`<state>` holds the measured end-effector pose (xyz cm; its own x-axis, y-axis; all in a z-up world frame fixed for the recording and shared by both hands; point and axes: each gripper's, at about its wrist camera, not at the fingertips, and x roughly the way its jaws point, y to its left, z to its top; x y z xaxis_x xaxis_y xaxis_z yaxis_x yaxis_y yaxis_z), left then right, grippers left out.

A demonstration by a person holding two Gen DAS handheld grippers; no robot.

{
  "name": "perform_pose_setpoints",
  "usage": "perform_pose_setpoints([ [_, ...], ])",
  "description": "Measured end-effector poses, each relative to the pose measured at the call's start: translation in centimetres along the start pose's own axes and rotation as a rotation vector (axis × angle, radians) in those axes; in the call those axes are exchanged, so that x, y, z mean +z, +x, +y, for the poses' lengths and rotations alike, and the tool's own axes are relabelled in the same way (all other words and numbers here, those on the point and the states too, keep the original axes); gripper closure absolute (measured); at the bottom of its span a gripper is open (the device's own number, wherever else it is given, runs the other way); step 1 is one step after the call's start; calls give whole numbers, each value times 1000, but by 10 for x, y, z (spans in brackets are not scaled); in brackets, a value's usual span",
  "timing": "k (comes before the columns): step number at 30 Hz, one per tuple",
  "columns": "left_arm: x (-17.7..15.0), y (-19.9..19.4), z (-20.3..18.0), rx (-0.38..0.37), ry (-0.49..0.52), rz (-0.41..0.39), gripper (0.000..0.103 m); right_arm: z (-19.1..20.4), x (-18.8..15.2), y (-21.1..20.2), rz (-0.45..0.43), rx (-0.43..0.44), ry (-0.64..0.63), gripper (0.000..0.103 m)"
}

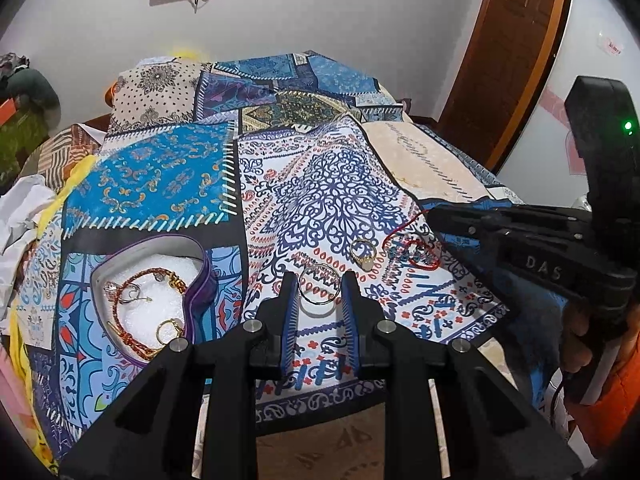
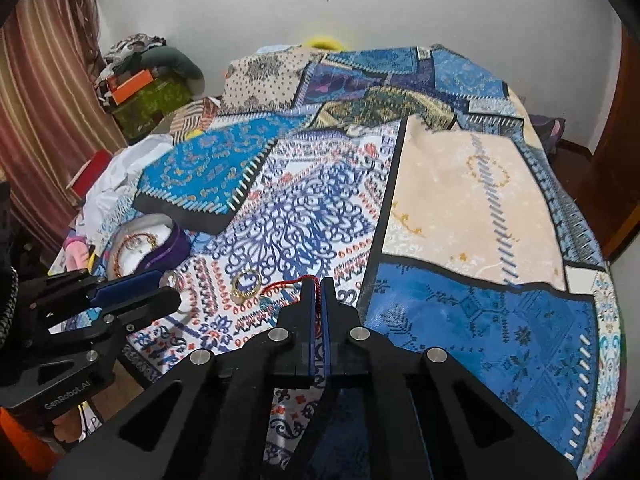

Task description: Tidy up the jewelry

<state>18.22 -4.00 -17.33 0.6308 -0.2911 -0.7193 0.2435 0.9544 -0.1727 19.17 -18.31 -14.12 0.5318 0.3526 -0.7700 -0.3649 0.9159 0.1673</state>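
Note:
A purple heart-shaped jewelry box (image 1: 200,280) lies open on the patterned bedspread, holding braided bracelets and rings on white lining. It also shows in the right wrist view (image 2: 176,244). My left gripper (image 1: 319,289) is open, its fingers on either side of a thin silver bangle (image 1: 320,289) lying on the cloth. A gold ring (image 1: 363,255) lies just beyond; it shows in the right wrist view (image 2: 247,285) too. My right gripper (image 2: 318,286) is shut on a red cord bracelet (image 2: 280,286), which trails left on the cloth and shows in the left wrist view (image 1: 418,254).
The patchwork bedspread (image 2: 460,208) covers the whole bed. White cloth and clutter (image 2: 116,184) lie at the left edge. A brown door (image 1: 516,40) stands at the right, and a striped curtain (image 2: 44,92) hangs at the left.

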Motion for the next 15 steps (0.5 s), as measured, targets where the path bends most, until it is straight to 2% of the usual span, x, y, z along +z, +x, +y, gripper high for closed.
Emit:
perform_pose_setpoints([
  [15,3,-43,5,21,-9,-82,82,10,21,-53,-126,-48,-10,101],
])
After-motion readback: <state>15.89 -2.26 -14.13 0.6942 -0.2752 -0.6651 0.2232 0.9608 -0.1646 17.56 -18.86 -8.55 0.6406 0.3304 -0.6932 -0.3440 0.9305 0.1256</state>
